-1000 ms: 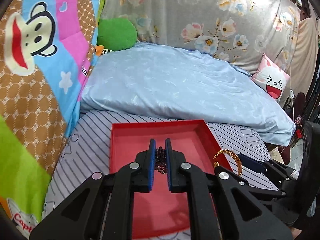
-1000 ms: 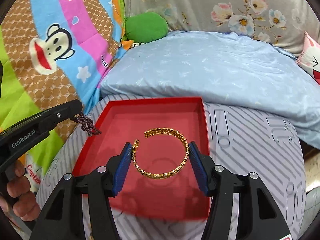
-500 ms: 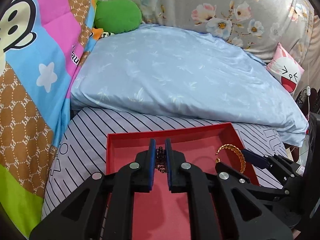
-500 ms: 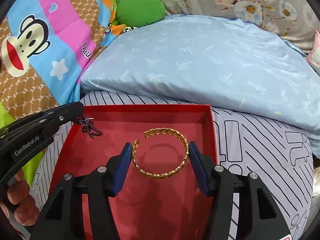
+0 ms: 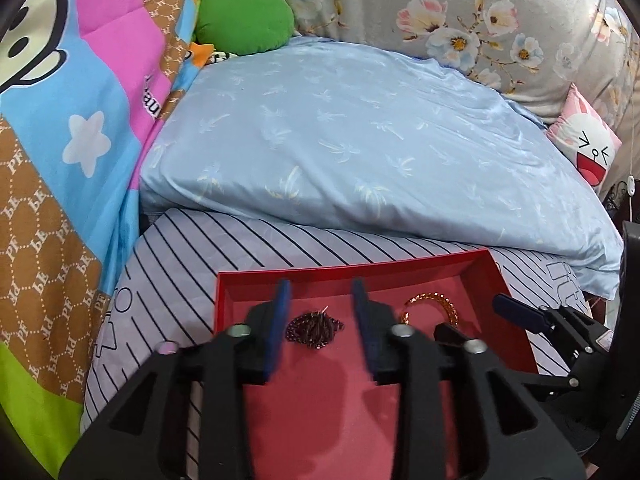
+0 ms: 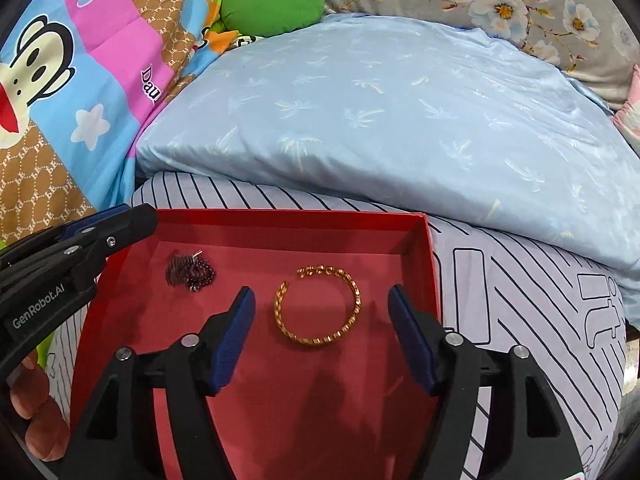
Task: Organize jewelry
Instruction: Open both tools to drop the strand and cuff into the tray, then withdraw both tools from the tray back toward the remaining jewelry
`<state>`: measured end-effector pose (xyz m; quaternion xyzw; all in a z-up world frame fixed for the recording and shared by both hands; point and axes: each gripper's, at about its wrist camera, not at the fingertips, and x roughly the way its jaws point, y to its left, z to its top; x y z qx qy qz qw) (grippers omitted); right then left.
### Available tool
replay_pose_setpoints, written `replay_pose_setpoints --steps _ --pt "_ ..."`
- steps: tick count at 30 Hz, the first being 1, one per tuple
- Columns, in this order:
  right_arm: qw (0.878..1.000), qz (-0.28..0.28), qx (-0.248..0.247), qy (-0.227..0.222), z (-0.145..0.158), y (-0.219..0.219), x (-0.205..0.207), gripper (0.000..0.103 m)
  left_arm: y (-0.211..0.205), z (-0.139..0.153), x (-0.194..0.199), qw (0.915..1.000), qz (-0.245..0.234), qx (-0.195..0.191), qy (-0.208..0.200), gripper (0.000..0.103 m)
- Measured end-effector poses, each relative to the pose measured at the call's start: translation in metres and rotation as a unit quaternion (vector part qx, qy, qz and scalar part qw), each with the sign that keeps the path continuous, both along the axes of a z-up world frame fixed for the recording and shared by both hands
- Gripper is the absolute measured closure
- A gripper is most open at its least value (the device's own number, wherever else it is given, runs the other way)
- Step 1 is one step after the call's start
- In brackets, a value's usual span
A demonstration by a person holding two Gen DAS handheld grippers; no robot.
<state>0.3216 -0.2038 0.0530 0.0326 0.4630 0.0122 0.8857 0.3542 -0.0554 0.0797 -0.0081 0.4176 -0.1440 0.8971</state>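
Low centre of the left view: left tool (image 5: 320, 292), jaws just opened, pads clear of everything. Between them, flat on the floor of the red tray (image 5: 360, 270), the dark chain (image 5: 314, 326) in a small heap, no longer pinched as half a second ago. Low centre of the right view: right tool (image 6: 320, 292), jaws likewise just widened and standing open. The gold bracelet (image 6: 318, 306) rests on the tray floor between the pads but touches neither. Reads as both pieces let go into the tray, so this placing looks done. Probably next: backing both tools out without snagging the chain.

Only in the right view: chain and bracelet together, near each other but apart, chain toward the tray's left wall. Also there, a hand (image 6: 36, 412) at the lower left edge behind the left tool. In the left view, only the bracelet's far arc, behind a black finger.

Further up: striped bed sheet (image 5: 180, 248) under the tray. Beyond that, a blue pillow (image 5: 360, 152) and a green cushion (image 5: 244, 20) at the top.
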Motion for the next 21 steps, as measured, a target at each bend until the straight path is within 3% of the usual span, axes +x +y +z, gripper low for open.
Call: replay_pose_setpoints --steps 12,21 --pt "0.999 0.001 0.001 -0.034 0.024 -0.002 -0.040 0.035 0.009 0.018 -0.033 0.9997 0.010 0.005 -0.023 0.064" --pt "0.998 0.001 -0.002 -0.068 0.049 -0.002 -0.099 0.035 0.020 0.036 -0.090 0.9983 0.013 0.022 -0.053 0.063"
